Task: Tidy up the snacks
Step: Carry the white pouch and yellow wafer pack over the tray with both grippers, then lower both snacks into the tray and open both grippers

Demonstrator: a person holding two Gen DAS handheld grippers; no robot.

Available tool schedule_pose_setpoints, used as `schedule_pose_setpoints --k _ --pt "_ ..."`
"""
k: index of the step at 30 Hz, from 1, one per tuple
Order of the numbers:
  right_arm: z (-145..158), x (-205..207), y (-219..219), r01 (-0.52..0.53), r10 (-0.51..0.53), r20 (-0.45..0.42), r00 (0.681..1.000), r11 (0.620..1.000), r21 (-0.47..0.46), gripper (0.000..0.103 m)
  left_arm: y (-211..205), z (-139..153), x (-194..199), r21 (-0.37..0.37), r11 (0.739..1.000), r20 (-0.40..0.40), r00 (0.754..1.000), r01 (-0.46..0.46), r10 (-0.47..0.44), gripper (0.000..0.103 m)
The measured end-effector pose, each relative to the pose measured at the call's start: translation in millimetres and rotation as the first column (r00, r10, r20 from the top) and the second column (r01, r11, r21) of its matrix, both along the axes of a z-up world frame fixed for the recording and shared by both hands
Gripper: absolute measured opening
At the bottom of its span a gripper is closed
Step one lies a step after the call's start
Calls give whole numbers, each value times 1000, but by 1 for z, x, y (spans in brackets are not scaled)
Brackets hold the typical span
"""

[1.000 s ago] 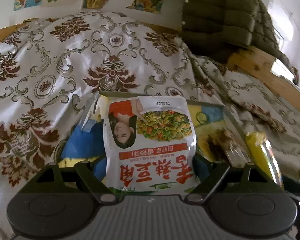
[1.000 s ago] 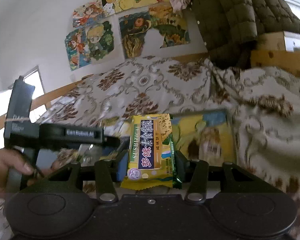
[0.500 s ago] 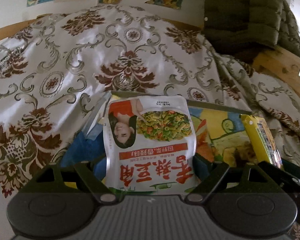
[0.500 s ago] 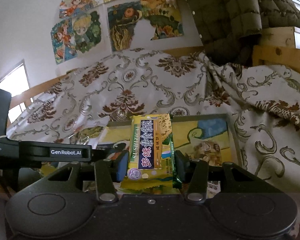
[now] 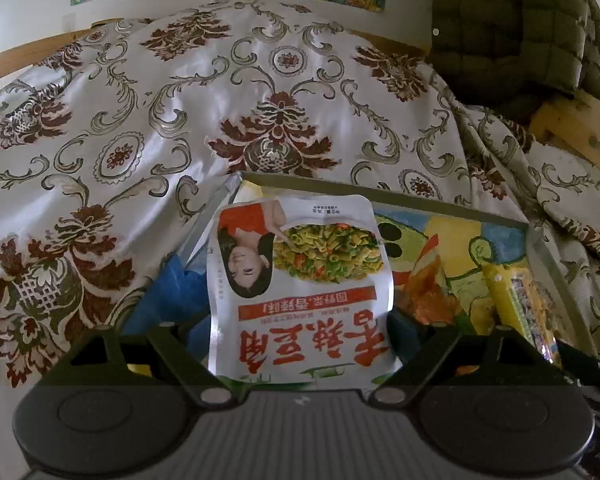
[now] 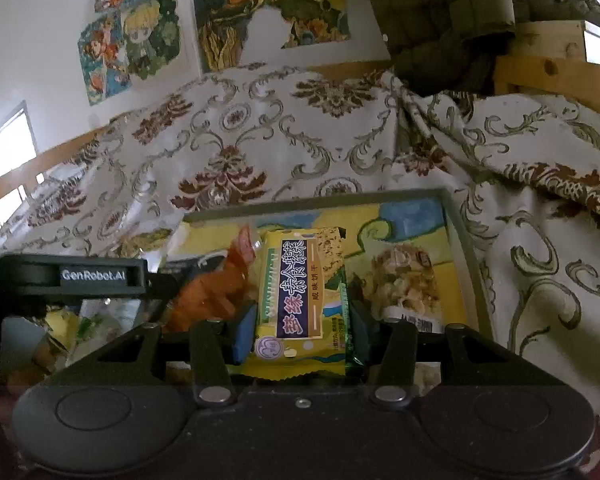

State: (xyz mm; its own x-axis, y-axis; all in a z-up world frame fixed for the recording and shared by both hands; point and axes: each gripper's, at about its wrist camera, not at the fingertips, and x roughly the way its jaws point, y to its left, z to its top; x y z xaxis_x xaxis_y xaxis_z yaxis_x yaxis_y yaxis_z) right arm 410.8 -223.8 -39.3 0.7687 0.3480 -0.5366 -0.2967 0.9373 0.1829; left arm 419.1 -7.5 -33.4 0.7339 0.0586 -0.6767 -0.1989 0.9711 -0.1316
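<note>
Two light, slippery packets above the tray (image 6: 466,248): our left gripper (image 5: 300,332) clamps the white pouch (image 5: 300,280), our right gripper (image 6: 300,330) the yellow biscuit pack (image 6: 300,292), both by their lower edges.

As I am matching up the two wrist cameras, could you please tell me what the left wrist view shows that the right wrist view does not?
Only the left wrist view shows the white snack pouch with the vegetable photo, gripped by the left hand-held gripper.

Only the right wrist view shows the right hand-held gripper closed on the yellow cracker packet, plus a pale snack pack lying in the tray.

Both show the painted tray, the orange wrapper, the floral cloth, the green quilted jacket and the wall posters.
</note>
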Motion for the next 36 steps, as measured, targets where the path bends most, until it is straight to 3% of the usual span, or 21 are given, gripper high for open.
schedule_pose_setpoints --k 20,28,36 --pt "-5 4 8 -2 1 -19 1000 998 -68 54 -1 3 -2 1 1000 -29 999 -31 31 96" --pt "4 -5 4 3 -2 19 1000 998 -61 75 5 5 -12 -45 998 -10 999 -36 35 100" --pt "19 -27 0 10 -5 77 997 998 -67 87 11 17 -29 -73 997 44 999 -27 31 102"
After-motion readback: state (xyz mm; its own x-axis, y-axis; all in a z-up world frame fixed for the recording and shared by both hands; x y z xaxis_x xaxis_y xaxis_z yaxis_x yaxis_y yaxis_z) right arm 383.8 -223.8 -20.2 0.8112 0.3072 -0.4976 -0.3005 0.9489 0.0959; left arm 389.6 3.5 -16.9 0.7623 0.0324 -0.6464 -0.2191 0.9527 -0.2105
